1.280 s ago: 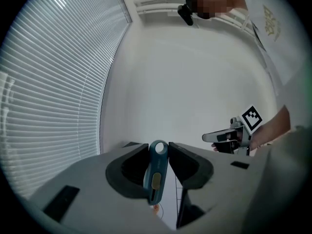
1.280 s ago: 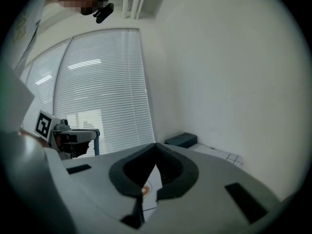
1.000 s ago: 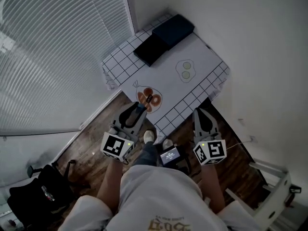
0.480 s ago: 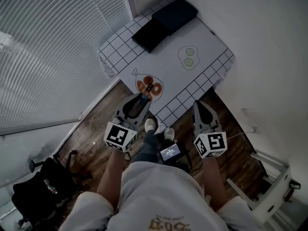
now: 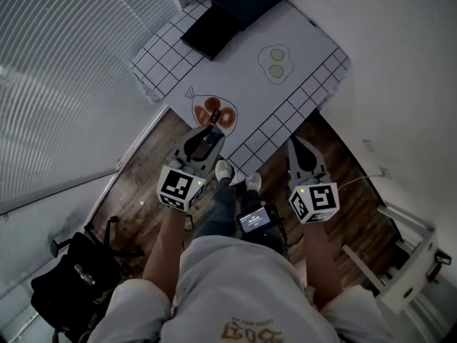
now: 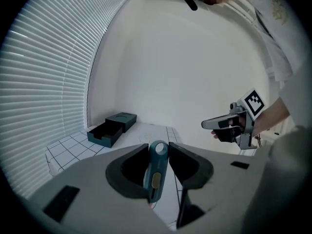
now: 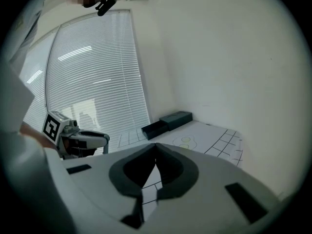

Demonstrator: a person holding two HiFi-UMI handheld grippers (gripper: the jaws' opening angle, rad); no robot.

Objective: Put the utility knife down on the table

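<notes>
The teal utility knife (image 6: 156, 172) stands upright between the jaws of my left gripper (image 6: 158, 149), which is shut on it. In the head view the left gripper (image 5: 209, 131) hovers over the near edge of the table (image 5: 307, 56), by an orange drawing (image 5: 214, 111) on the white grid cloth; the knife's tip (image 5: 213, 116) shows over that drawing. My right gripper (image 5: 295, 143) hangs off the table's near right side, over the wooden floor. Its jaws (image 7: 155, 147) are shut with nothing between them.
Two dark open boxes (image 5: 235, 9) lie at the table's far end, also seen as boxes (image 6: 111, 128) in the left gripper view. Window blinds (image 5: 64, 84) run along the left, a white wall on the right. A black bag (image 5: 71, 284) and a white frame (image 5: 410, 263) stand on the floor.
The head view has shifted, so the table sits higher in frame. The left gripper still holds the knife by the orange drawing. The right gripper has hardly moved.
</notes>
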